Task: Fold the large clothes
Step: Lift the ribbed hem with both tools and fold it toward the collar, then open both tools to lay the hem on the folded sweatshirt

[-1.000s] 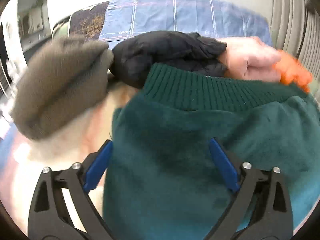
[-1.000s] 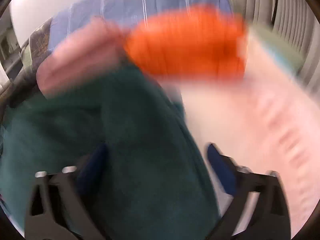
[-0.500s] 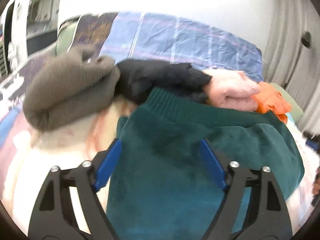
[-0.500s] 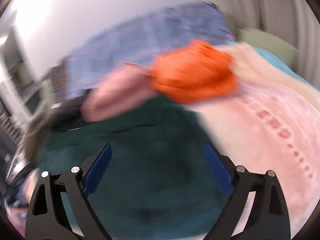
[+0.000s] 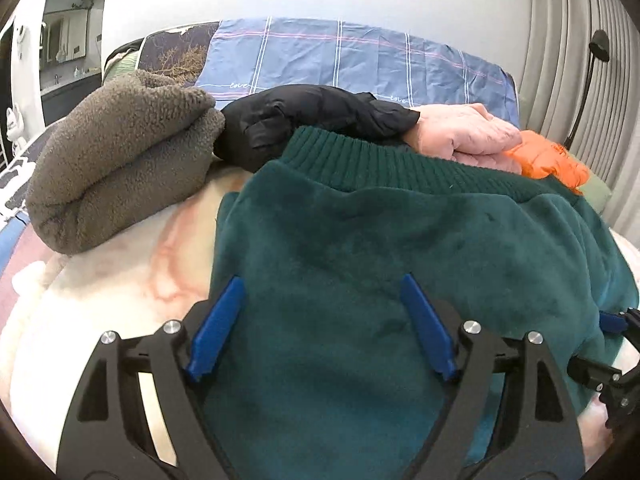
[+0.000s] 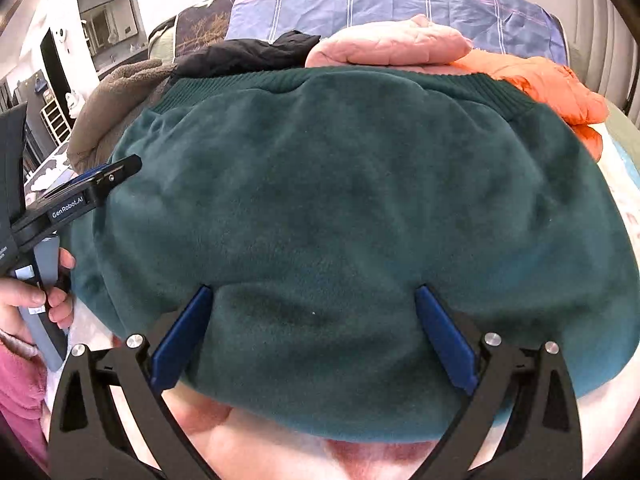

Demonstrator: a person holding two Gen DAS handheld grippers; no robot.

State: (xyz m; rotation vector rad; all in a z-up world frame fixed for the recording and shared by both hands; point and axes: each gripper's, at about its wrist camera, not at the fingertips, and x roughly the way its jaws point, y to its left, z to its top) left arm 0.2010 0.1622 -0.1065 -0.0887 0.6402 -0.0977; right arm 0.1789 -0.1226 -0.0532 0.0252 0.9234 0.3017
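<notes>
- the green fleece garment (image 6: 340, 200) lies on the pale blanket (image 5: 120, 280) of the bed, in the near middle, as a compact block with its ribbed hem (image 5: 400, 160) on the far side.
- it looks already folded, at least once; no sleeve hangs out in either view, so i judge this piece is close to finished.
- the left gripper (image 5: 320, 328) is over the near left part of the garment, its blue fingers (image 5: 216, 324) wide apart, holding nothing.
- the right gripper (image 6: 316, 336) is at the near edge, fingers also wide apart, nothing between them.
- whether the tips touch the cloth, i cannot tell.
- behind the garment there is a row of other clothes: a grey-brown fleece (image 5: 120, 168) at far left, a black jacket (image 5: 312, 120), a pink jacket (image 6: 392, 46), and an orange jacket (image 6: 552, 84) at far right.
- these look like rolled or folded bundles, but how tidy they are i cannot say.
- what is left, in my judgement: perhaps a final smoothing or one more fold, then to put it with the row.
</notes>
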